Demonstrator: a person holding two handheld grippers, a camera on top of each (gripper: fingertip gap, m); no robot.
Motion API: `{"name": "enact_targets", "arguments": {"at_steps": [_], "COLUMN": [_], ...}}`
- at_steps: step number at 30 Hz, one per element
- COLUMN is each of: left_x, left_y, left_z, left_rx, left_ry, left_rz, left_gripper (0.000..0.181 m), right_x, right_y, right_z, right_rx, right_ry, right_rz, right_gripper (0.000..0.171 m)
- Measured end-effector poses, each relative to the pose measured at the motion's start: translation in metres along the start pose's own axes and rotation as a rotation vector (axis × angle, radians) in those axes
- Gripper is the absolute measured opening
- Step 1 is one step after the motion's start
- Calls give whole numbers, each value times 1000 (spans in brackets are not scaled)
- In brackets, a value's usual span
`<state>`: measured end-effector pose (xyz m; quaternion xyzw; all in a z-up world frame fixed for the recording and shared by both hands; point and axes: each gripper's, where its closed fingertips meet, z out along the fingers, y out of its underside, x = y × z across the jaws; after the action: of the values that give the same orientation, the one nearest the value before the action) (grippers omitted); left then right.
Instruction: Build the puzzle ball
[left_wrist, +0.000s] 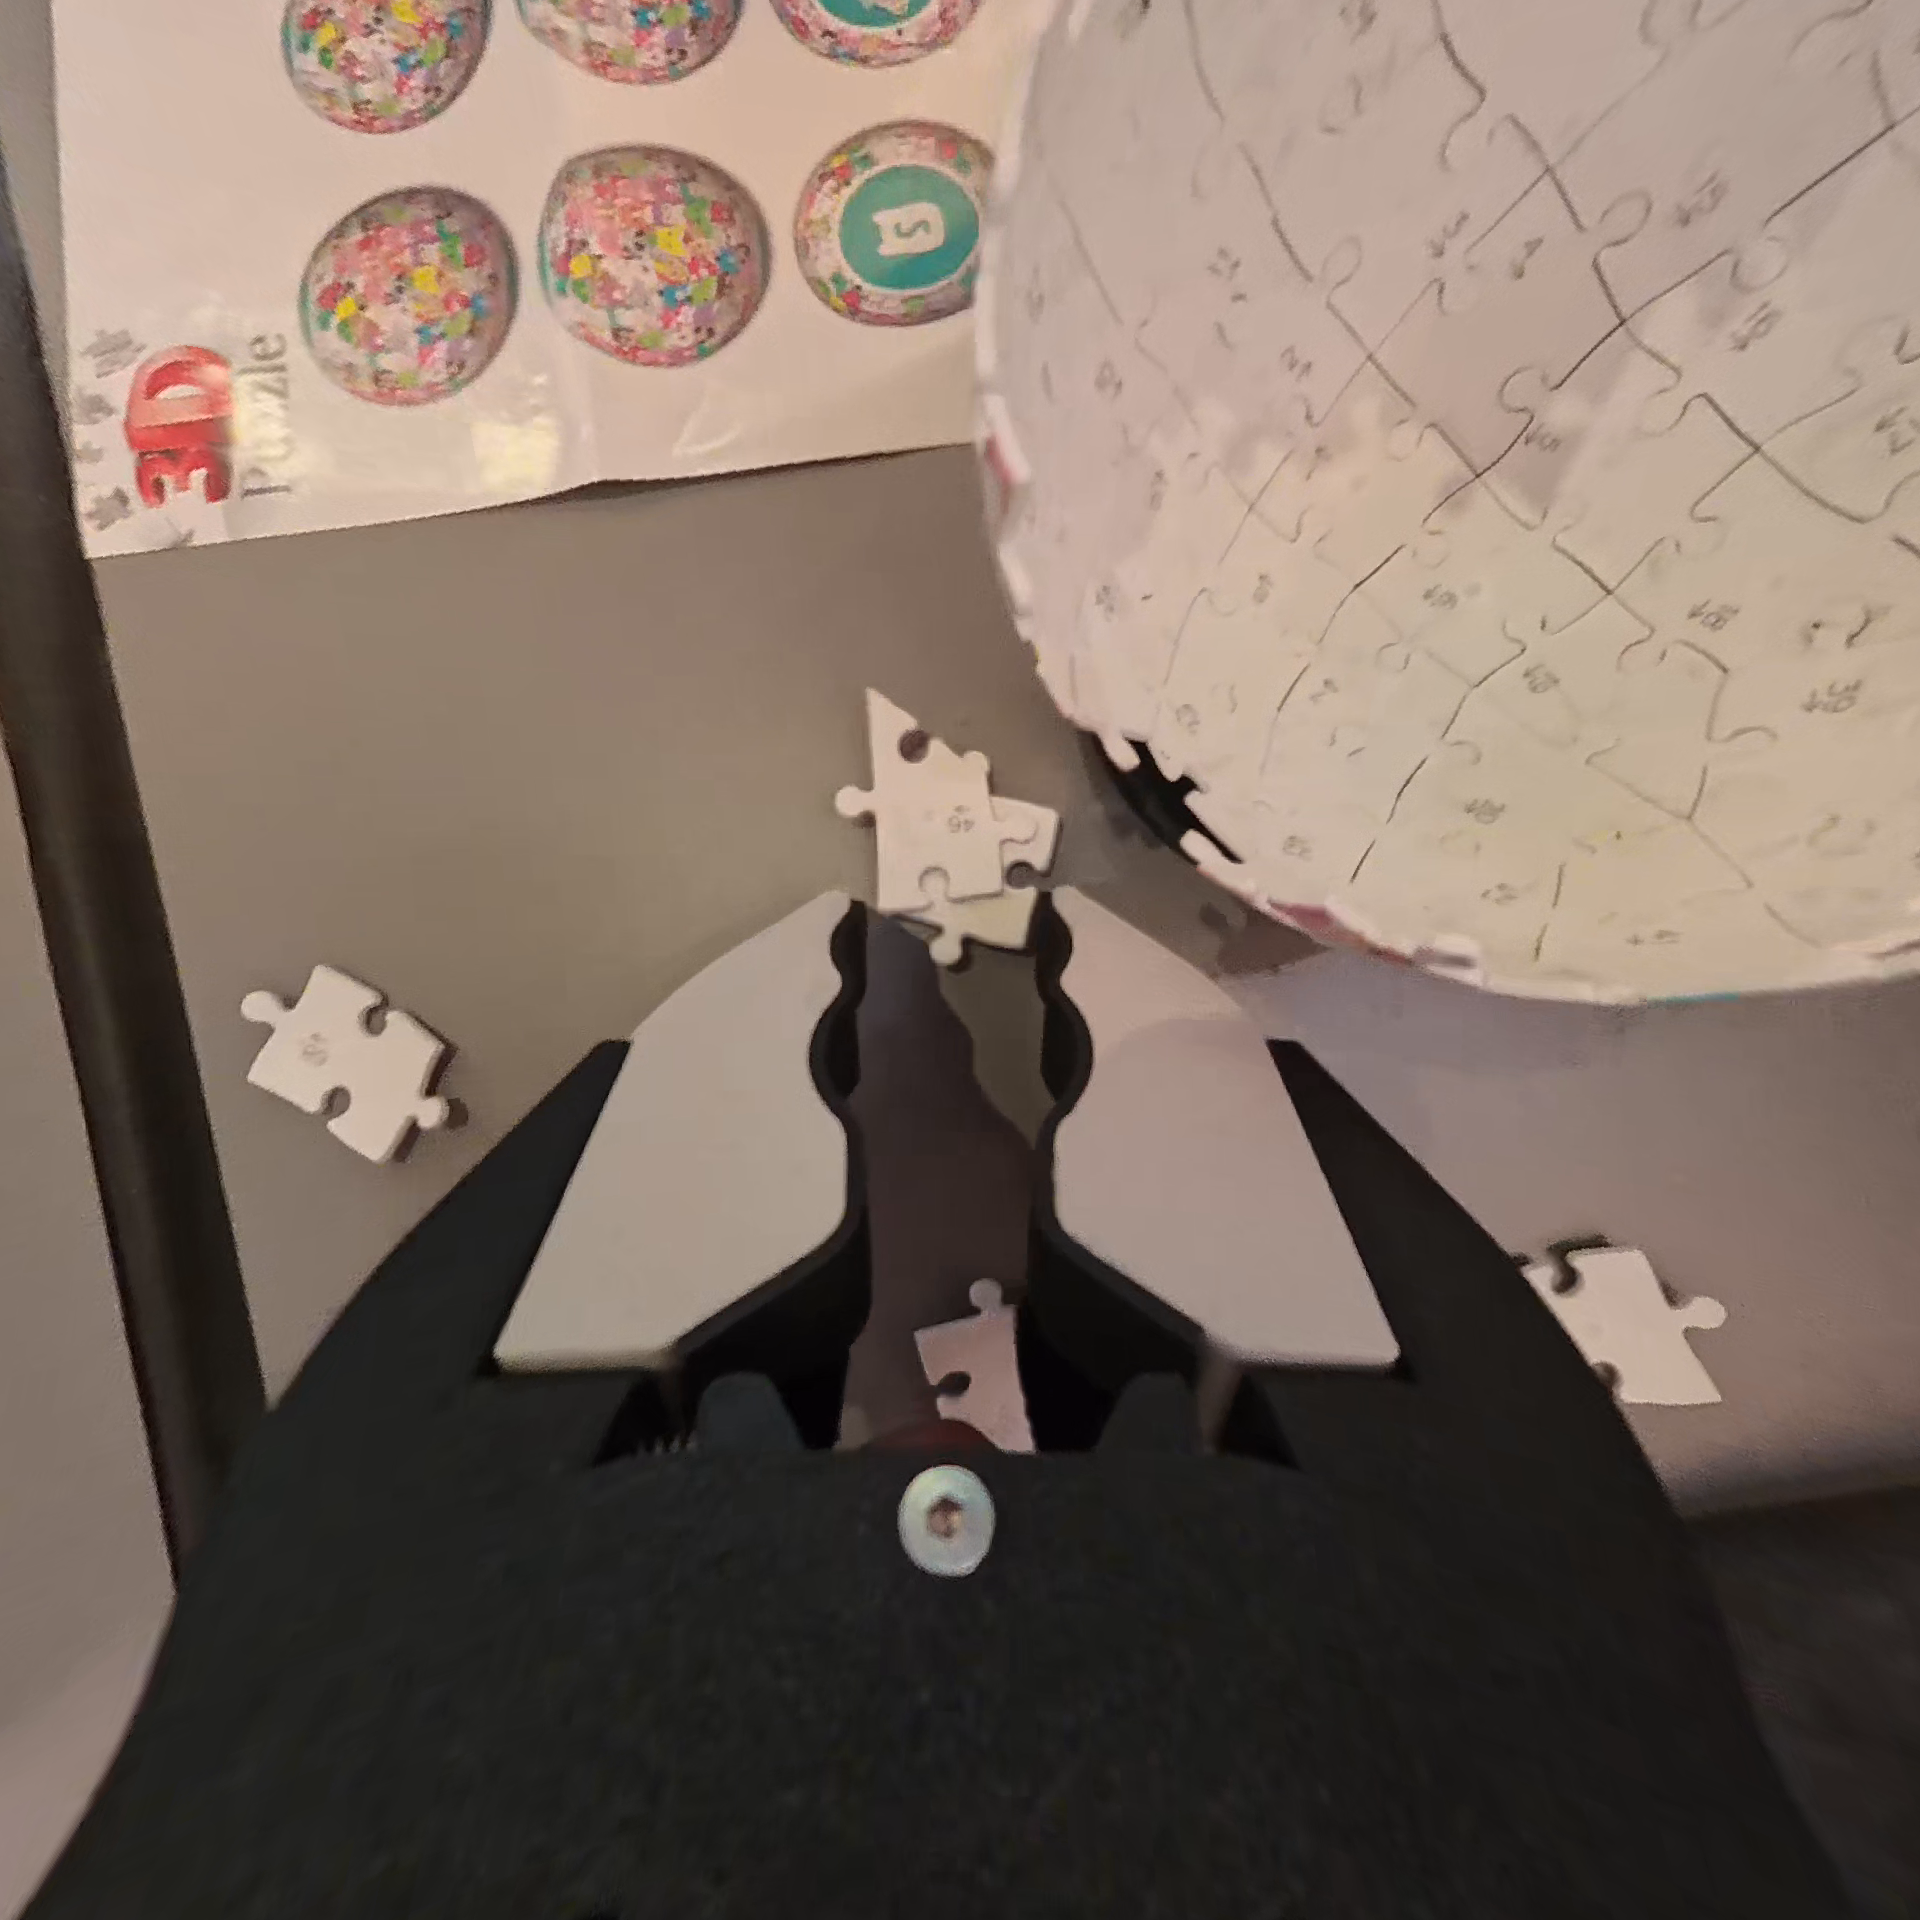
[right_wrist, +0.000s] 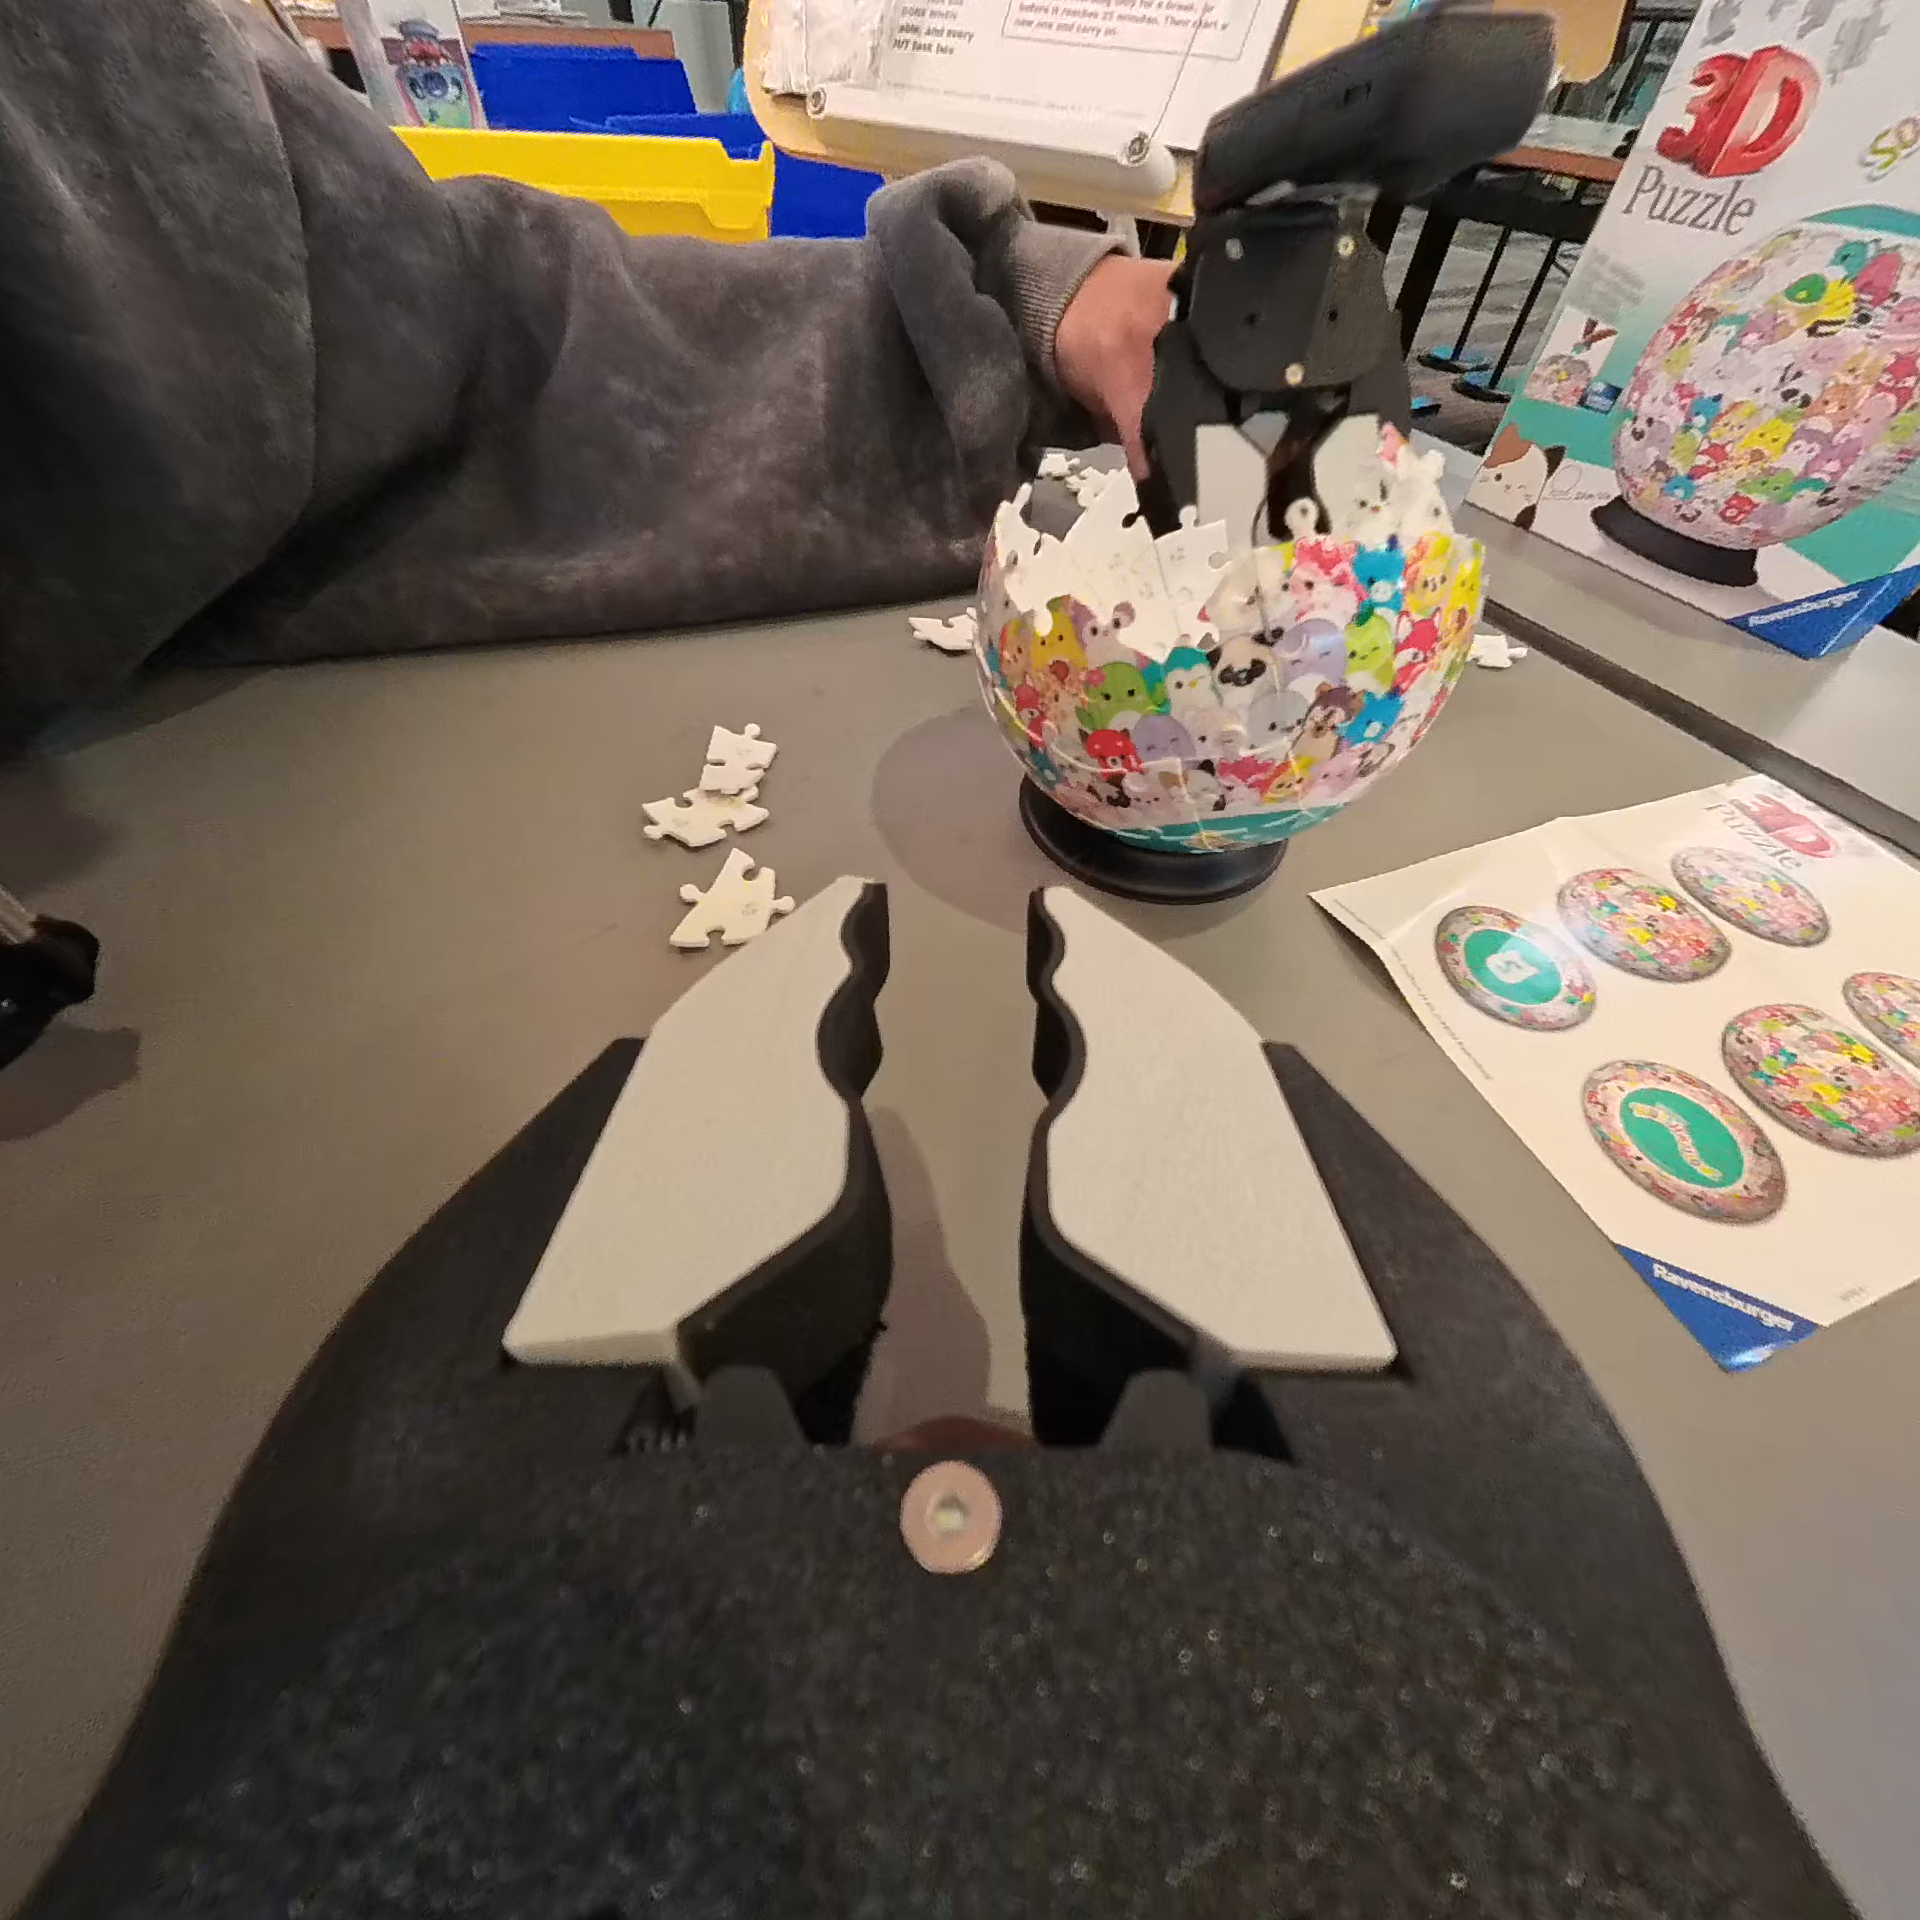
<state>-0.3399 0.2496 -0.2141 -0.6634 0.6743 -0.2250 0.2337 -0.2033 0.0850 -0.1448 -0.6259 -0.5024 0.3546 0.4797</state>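
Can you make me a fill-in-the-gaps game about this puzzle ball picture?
1. The half-built puzzle ball sits on a round ____ stand.
2. The loose puzzle pieces on the table lie with their ____ backs up.
3. The instruction sheet shows pictures of ____.
4. Between the right gripper fingers there is ____.

Missing words: black; white; balls; nothing

Brand and title lettering is printed on the puzzle box (right_wrist: 1766, 364), far right, and on the instruction sheet (right_wrist: 1662, 1039), near right. Small numbers mark the loose pieces (left_wrist: 951, 821) and the puzzle ball (left_wrist: 1507, 468) inside.
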Motion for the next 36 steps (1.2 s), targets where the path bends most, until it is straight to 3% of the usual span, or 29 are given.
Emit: {"name": "enact_targets", "arguments": {"at_steps": [7,16,36], "left_x": [-7,-17,-46], "left_y": [-1,0,32], "left_z": [7,0,-26], "left_rx": [-7,8,-49], "left_ry": [-42,-68,-154], "left_rz": [11,-30,-191], "left_gripper": [44,19,15], "right_x": [1,-1,-2], "right_y": [-1,-2,1], "right_z": [-4,-3,-1], "right_rx": [17,10,-3], "right_ry": [-1,-1,-21], "right_rz": [9,-5,4], "right_gripper": [25,25,25]}}
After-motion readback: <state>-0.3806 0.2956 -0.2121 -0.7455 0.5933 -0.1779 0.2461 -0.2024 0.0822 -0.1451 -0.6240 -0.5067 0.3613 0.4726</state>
